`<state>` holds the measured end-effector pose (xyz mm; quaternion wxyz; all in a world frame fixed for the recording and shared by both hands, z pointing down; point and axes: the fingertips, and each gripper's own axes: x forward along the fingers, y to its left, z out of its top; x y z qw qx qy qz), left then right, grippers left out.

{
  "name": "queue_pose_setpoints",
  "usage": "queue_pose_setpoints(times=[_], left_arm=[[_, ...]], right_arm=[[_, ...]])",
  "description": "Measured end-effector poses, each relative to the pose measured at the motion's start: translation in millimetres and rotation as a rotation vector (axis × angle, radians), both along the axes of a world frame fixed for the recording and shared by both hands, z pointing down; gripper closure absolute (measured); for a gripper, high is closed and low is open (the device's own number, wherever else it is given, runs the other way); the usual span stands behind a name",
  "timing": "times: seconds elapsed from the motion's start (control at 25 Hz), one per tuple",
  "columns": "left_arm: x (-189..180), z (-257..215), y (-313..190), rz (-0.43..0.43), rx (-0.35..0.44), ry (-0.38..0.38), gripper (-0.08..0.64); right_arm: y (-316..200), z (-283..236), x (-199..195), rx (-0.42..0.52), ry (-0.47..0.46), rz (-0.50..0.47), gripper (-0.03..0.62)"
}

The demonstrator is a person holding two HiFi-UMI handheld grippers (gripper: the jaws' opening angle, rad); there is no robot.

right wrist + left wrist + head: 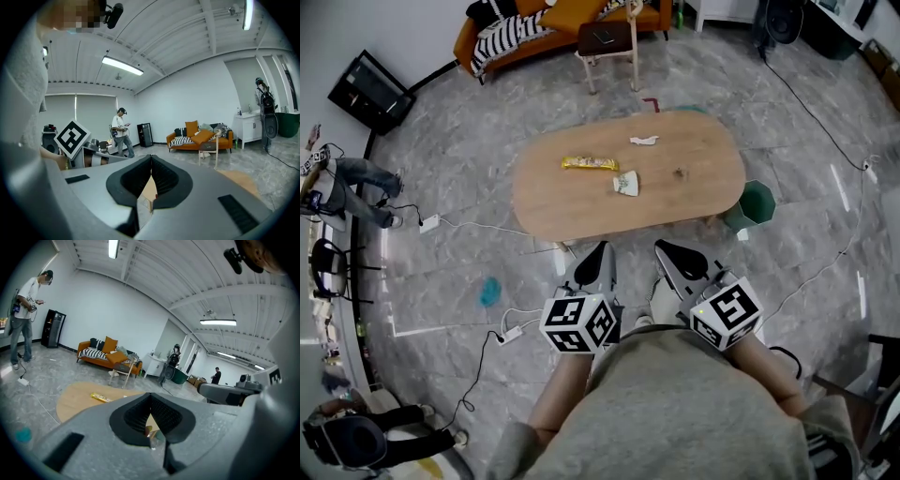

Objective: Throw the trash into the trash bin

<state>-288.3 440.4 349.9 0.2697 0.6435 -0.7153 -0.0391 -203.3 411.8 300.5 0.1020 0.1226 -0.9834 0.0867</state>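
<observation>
Jaws together, empty, on left gripper [602, 248] and right gripper [664, 247], side by side, tilted slightly down toward table [572, 202]

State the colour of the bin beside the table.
The bin is green; head view shows it best.

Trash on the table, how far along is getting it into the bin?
Nothing looks done yet: the yellow wrapper, the crumpled carton and the white scrap all lie on the table, and the green bin stands on the floor by its right end. Nothing is in hand: the left gripper and right gripper are shut and empty, short of the table. All three pieces are left.
</observation>
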Motion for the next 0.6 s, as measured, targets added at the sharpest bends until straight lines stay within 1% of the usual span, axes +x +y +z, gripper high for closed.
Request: queue_pose_setpoints(times=[0.32,0.6], left_arm=[[-17.5,-1.1,-30.2,-0.06,-0.013,-0.006,0.552],[-23.3,-1.8,-57.7,-0.107,-0.029,-0.012,0.552]], right_arm=[[-37.0,-4.2,-18.0,0.005,0.007,-0.068,0.584],[-68.7,-7.8,-24.4,0.004,0.009,-0.121,0.583]])
